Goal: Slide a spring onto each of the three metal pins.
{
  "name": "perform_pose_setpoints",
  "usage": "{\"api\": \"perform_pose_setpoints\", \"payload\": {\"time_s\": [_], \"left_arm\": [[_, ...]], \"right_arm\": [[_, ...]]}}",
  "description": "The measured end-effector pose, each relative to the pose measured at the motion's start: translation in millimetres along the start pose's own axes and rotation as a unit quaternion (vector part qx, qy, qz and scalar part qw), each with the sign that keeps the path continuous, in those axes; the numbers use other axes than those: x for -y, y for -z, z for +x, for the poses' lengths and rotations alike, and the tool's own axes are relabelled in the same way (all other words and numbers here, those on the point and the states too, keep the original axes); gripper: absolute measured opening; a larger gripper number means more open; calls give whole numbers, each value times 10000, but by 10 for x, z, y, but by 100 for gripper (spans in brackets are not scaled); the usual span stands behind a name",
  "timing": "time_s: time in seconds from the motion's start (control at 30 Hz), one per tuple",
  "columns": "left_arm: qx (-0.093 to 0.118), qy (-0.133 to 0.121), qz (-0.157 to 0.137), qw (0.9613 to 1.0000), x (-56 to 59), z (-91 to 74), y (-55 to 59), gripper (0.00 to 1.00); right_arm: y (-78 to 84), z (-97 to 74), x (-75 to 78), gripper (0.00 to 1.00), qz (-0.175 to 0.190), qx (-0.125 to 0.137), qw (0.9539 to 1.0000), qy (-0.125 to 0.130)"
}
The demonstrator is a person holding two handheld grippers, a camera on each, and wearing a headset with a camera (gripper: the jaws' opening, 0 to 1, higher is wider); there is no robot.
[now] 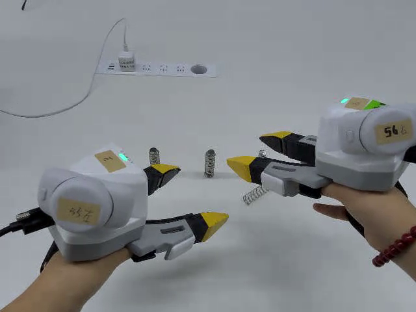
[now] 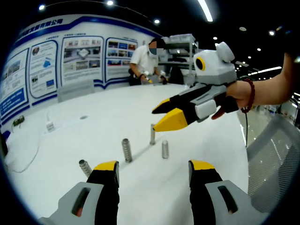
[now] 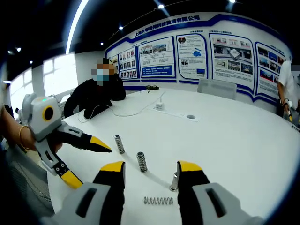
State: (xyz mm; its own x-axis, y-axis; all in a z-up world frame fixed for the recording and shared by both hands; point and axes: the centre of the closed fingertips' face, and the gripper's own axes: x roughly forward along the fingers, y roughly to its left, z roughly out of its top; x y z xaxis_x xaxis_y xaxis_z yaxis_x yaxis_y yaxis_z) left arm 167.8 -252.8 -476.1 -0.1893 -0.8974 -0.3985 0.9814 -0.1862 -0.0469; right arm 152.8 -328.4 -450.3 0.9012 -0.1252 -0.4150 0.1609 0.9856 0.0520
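The head view is bright and sharp. Light falls evenly from above, so the white table (image 1: pixel 273 39) has no glare. There are just soft grey shadows in the lower middle, under the left gripper (image 1: pixel 195 195). Both gripper views are round and bend things near the edges, like the wall posters (image 2: pixel 47 65). Their top parts are dark, with bright ceiling lights (image 2: pixel 205 9) shining there. The jaws at the bottom look a little blurry.

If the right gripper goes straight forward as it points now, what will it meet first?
Probably the bare metal pin, just ahead between the open tongs of the right gripper. The loose spring lies flat nearer, perhaps below that line; depth is unclear.
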Motion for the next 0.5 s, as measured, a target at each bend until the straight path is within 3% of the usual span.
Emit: {"api": "perform_pose_setpoints", "payload": {"time_s": [0.5], "left_arm": [[-115,147,114,9998,66,272,24,58]], "right_arm": [[94,-292,91,48,187,169,9996,-115]]}}
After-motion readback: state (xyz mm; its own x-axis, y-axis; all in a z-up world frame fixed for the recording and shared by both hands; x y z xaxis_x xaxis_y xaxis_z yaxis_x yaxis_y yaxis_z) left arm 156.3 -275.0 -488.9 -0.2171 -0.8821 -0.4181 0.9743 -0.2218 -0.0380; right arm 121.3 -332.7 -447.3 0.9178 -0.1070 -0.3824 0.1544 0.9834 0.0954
